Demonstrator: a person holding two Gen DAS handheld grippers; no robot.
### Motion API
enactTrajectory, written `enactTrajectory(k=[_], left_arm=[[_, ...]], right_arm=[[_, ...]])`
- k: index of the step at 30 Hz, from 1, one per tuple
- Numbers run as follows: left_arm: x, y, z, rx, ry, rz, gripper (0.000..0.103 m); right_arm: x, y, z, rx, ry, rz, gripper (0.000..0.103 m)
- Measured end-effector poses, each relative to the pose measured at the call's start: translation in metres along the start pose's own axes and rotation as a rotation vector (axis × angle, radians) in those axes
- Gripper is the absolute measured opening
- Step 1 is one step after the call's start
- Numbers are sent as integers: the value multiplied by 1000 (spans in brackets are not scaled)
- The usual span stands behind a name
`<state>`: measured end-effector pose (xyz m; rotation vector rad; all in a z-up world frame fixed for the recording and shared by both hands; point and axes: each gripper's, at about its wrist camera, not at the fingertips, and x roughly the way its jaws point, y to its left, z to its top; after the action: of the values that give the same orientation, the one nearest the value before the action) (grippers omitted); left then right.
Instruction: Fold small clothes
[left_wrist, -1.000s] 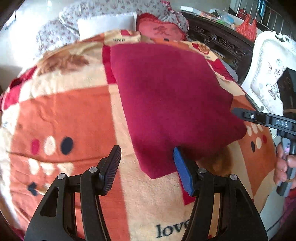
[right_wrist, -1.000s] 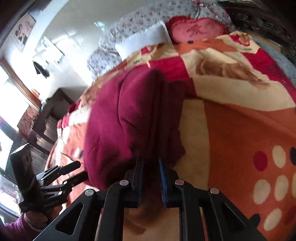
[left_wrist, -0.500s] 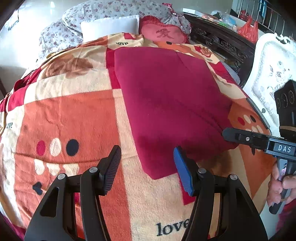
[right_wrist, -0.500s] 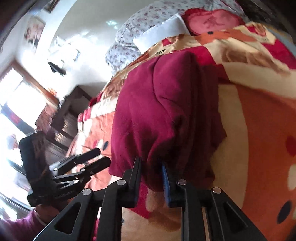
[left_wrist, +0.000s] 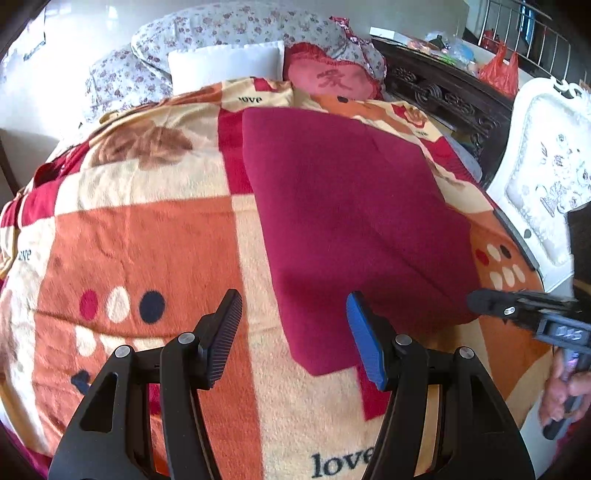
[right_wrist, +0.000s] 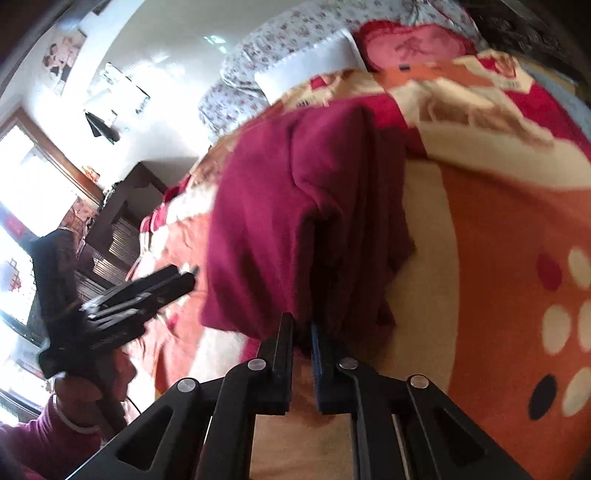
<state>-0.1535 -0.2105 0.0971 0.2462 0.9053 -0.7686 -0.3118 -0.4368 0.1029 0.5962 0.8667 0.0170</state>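
At the bottom of the left view, the left gripper (left_wrist: 293, 336) is wide apart and holds nothing. In the right view, the right gripper (right_wrist: 302, 354) pinches the near edge of the red cloth (left_wrist: 343, 221). The cloth lies mid-frame on the blanket (left_wrist: 147, 251). Pillows (left_wrist: 225, 66) sit at the top.

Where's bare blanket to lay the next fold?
Free: the orange patchwork fleece blanket left of the dark red folded garment, out to the dotted square. Crowded: the right edge, where the right gripper pinches the garment, and the pillows beyond.
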Motion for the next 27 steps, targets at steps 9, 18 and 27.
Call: enactTrajectory(k=[9,18,27], left_arm=[[12,-1,20,-21,-23,40,60],[38,2,30,-66,-11,35,64],[50,11,31,-124,34,-56,72]], right_arm=[[-8,42,33,-133,-129,-99,40],[45,11,55,-91,-79,-261,40],[44,-7,37,-54,-105,-186,40]])
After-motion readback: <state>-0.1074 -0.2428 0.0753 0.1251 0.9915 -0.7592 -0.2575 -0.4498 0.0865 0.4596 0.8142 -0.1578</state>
